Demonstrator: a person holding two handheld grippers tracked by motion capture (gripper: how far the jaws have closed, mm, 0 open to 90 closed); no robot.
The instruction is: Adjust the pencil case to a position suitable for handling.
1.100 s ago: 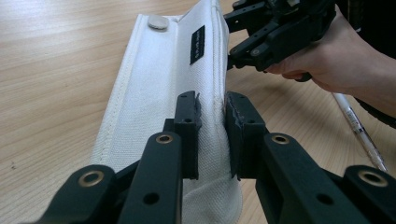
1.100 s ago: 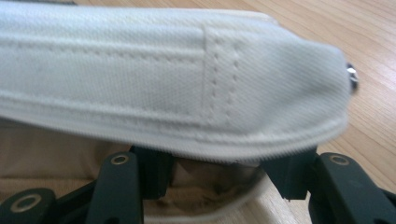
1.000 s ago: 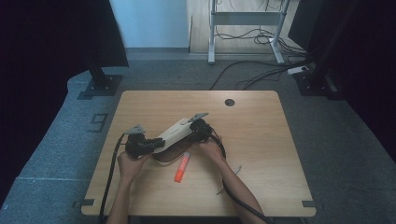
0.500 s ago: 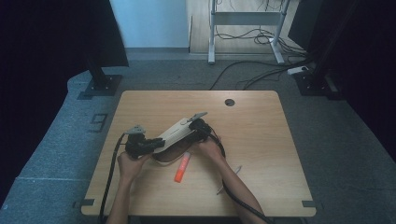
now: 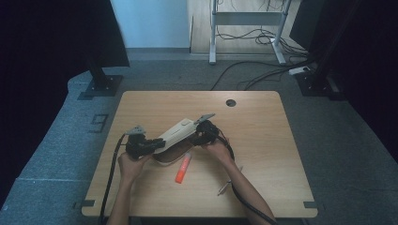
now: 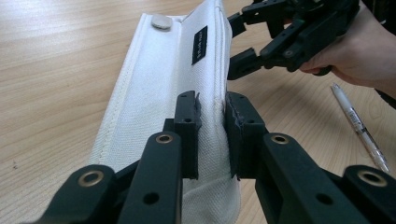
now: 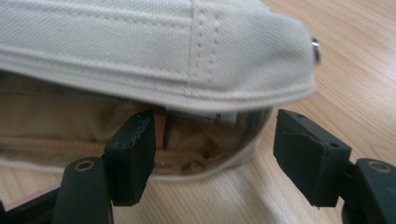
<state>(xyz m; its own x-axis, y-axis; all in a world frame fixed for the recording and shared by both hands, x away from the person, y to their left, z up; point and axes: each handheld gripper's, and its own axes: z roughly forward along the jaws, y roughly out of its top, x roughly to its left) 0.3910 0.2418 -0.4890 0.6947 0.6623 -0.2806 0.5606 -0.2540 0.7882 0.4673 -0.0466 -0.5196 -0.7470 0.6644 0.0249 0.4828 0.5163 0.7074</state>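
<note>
1. White canvas pencil case: it lies aslant at the middle of the counter, lifted at one end, flap raised and the tan lining exposed. I judge it is kept tilted so the mouth stays accessible for loading.
2. Left gripper: its fingers are pressed together on a fold of the case's fabric at the near end. I hold this pinch to anchor the case and keep the opening from collapsing.
3. Right gripper: its fingers stand spread at the case's open mouth, no fabric or item between them; they have just been opening. In the left gripper view it sits at the far end of the case, just beside the edge.
4. Orange marker: it lies on the counter just beside the case on my side, probably the next thing to load.
5. Clear pen: it lies on the counter near my right forearm, apart from the case, within easy reach.
</note>
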